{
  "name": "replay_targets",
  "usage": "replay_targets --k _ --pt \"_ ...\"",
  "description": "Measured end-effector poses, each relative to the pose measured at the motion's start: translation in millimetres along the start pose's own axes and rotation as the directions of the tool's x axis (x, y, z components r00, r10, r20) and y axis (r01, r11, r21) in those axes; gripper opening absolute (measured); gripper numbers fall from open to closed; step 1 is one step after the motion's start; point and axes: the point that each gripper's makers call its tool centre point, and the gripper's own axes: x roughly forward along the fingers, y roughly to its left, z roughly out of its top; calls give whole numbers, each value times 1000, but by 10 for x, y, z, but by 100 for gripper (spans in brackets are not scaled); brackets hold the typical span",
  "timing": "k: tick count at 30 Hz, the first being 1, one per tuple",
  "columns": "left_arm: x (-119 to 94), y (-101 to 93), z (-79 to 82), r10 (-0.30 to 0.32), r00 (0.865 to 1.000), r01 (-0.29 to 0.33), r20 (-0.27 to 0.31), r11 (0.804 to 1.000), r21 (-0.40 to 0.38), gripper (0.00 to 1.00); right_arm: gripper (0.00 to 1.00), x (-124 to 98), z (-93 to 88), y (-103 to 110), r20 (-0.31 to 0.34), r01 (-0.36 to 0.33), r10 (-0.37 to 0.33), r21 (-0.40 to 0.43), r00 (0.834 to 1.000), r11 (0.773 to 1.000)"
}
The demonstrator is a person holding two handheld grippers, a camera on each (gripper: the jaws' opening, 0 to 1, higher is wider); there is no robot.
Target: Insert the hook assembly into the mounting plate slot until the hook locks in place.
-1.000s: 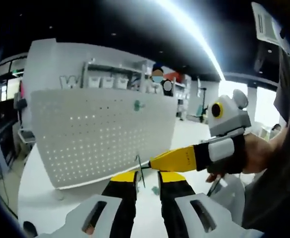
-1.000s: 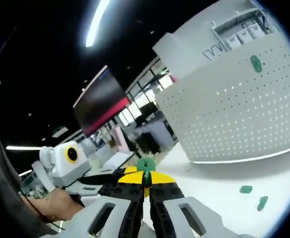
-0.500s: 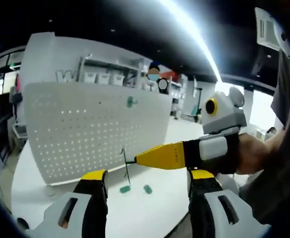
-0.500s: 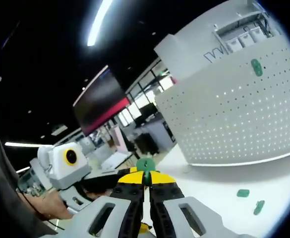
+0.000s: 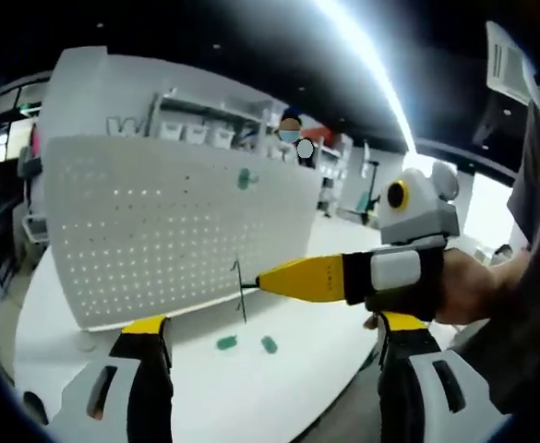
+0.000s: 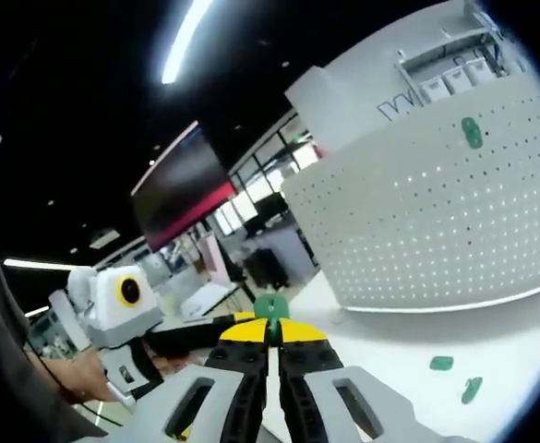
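- The pegboard stands upright on the white table, walling off the far side; one green clip sits high on its face, the rest of the holes bare.
- Between the left gripper's wide-spread jaws, open table runs to the board's foot, with two green pieces lying there.
- The right gripper crosses from the right, its wire hook hanging before the board.
- In the right gripper view, the table is bare beside the board except for the same two pieces.
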Motion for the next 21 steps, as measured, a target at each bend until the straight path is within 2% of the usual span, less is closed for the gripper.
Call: replay_targets --k 3,11,14,16,18,21 --pt "-16 16 39 2 1000 -2 24 1000 -29 100 0 -6 1 -35 -1 13 -13 -15 1000 1000" --pt "-35 -12 87 -16 999 19 48 998 -62 100 0 -6 1 -98 -6 36 -37 -61 999 997" --pt "-44 -1 124 -16 998 22 68 996 -89 100 0 -6 29 -142 -2 60 -60 -110 998 992" --pt "-45 12 138 -9 997 16 74 995 -95 100 0 6 56 -215 1 91 -92 -180 996 979" --pt "-46 24 149 -2 997 10 80 995 -100 100 0 30 87 -260 12 114 -114 -203 993 973" --pt "-62 60 194 9 994 4 111 993 -121 100 0 54 187 -400 42 176 -171 -292 984 940"
